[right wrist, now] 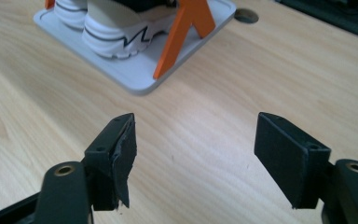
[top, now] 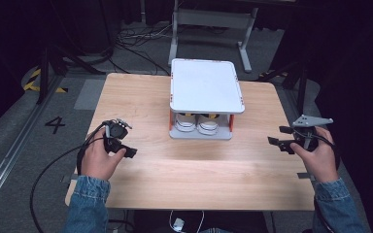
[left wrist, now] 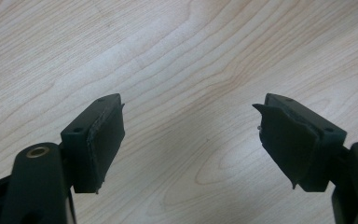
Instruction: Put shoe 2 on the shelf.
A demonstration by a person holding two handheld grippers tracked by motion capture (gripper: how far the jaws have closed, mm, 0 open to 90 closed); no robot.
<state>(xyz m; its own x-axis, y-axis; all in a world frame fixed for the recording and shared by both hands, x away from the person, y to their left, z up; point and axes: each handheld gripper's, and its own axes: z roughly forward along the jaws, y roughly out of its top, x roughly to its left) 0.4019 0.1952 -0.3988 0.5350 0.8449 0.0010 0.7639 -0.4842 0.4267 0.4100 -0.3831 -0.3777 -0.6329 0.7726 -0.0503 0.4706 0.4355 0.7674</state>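
A small two-level rack with a white top shelf and orange legs stands at the back middle of the wooden table. A pair of white sneakers sits on its lower grey tray, and one sneaker shows beside an orange leg in the right gripper view. My left gripper hovers over bare wood at the left, open and empty. Near the table's right edge my right gripper is open with nothing between its jaws, well clear of the rack.
A cable hole lies in the tabletop beyond the rack's tray. Dark floor with cables and a grey stand lies behind the table. A number 4 is marked on the floor at left.
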